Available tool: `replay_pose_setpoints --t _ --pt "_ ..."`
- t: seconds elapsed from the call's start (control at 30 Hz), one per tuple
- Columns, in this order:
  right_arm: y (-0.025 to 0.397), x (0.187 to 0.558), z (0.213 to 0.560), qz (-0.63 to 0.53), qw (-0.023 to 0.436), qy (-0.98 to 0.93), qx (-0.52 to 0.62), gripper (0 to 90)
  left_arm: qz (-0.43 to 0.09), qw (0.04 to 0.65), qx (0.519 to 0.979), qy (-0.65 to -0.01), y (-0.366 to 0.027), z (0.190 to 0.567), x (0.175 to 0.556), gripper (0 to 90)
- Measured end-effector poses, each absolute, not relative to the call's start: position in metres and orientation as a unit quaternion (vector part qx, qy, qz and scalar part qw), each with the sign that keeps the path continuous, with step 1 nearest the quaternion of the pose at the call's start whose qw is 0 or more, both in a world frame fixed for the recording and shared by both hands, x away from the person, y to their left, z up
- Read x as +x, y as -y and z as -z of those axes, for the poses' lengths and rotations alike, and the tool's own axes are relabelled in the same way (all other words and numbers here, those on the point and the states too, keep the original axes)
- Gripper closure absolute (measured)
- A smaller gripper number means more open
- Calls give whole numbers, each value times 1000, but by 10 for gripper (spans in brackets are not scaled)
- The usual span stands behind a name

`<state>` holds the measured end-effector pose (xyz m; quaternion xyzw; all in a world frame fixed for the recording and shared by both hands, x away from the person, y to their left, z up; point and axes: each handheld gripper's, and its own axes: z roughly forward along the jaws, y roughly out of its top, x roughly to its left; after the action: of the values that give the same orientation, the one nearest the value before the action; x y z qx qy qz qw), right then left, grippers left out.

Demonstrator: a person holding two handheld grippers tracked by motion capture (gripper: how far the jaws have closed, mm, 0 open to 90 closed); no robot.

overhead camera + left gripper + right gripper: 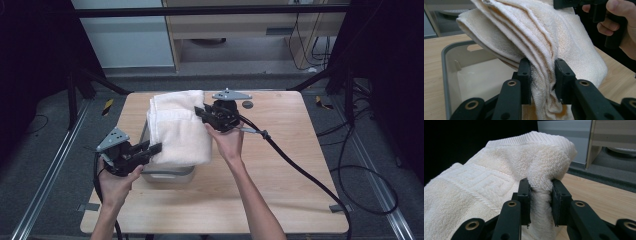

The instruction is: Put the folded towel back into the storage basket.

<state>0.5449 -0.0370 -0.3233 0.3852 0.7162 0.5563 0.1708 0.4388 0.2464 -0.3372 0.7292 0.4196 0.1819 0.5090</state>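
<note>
Cream folded towel (179,131) is pinched at opposite edges by the clenched fingers of left gripper (154,148) and right gripper (202,113), so it is kept spread level over the grey bin (167,174) on the desk (280,165)

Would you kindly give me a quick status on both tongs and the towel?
Left tongs shut on towel. Right tongs shut on towel's far edge. Towel held over grey bin. Nothing in the way.

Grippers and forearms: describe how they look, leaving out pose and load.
Both the left gripper and the right gripper are black, each topped by a grey three-cornered plate. Their fingers are flat black blocks on linkage arms with brass-ringed pivots. A thick black cable trails from the right one. The forearms are bare, with no sleeves.
</note>
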Motion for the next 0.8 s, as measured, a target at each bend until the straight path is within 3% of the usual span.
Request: replay_pose_setpoints --t 0.8 --pt "-8 570 346 -552 162 -717 394 724 -189 489 717 -460 -283 352 460 691"
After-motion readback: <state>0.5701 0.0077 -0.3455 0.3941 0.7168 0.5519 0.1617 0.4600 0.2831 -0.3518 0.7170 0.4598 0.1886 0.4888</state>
